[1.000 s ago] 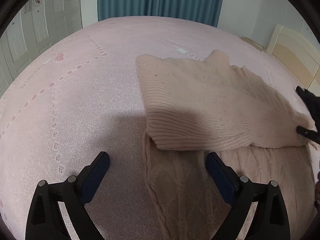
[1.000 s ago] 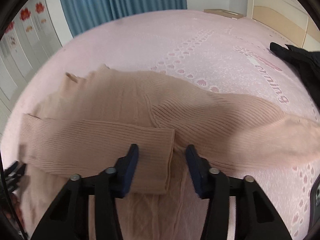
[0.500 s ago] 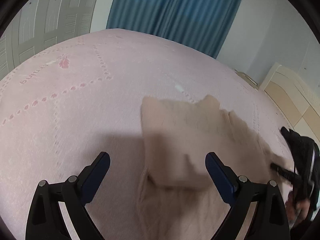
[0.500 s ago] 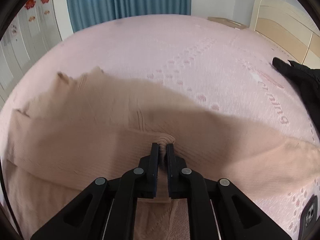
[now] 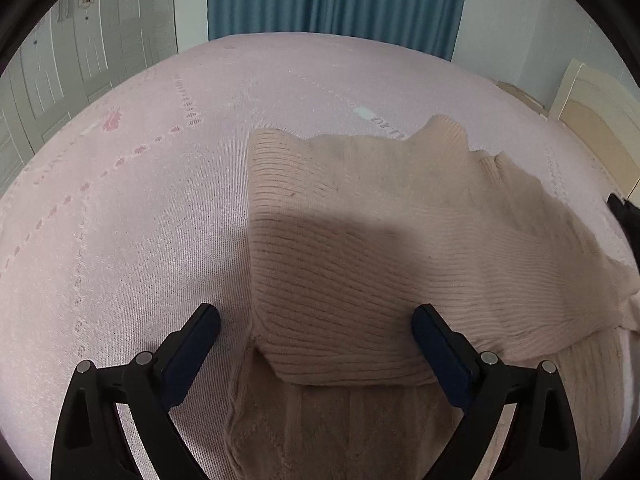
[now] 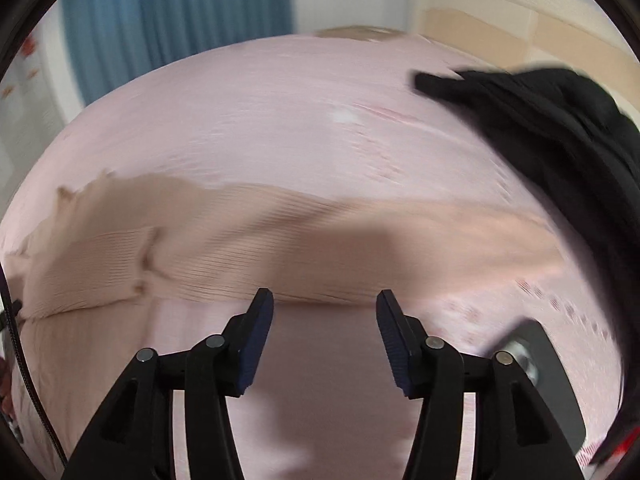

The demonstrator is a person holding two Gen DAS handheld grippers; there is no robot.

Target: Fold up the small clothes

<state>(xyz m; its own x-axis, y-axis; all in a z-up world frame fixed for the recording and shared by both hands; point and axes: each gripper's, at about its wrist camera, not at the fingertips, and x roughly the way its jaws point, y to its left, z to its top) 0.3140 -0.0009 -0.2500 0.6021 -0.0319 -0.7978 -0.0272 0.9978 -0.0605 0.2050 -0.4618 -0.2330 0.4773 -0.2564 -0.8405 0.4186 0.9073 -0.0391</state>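
Now the sweater [image 5: 372,248] lies on the bed [image 5: 132,216], one sleeve folded. Right gripper [image 6: 325,332] jaws have just been opening, empty; left gripper [image 5: 316,344] gapes empty. Next, grab the other sleeve.

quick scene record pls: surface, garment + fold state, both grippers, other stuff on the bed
surface: pink bedspread
garment: beige knit sweater, lying on the bedspread
fold state: one ribbed sleeve folded across the body, other sleeve stretched out sideways
left gripper: open, fingers either side of the folded sleeve's cuff, nothing gripped
right gripper: fingers have just been opening, nothing between them, over the bedspread near the sweater's edge; view blurred
other: black garment to the right; phone by the right gripper
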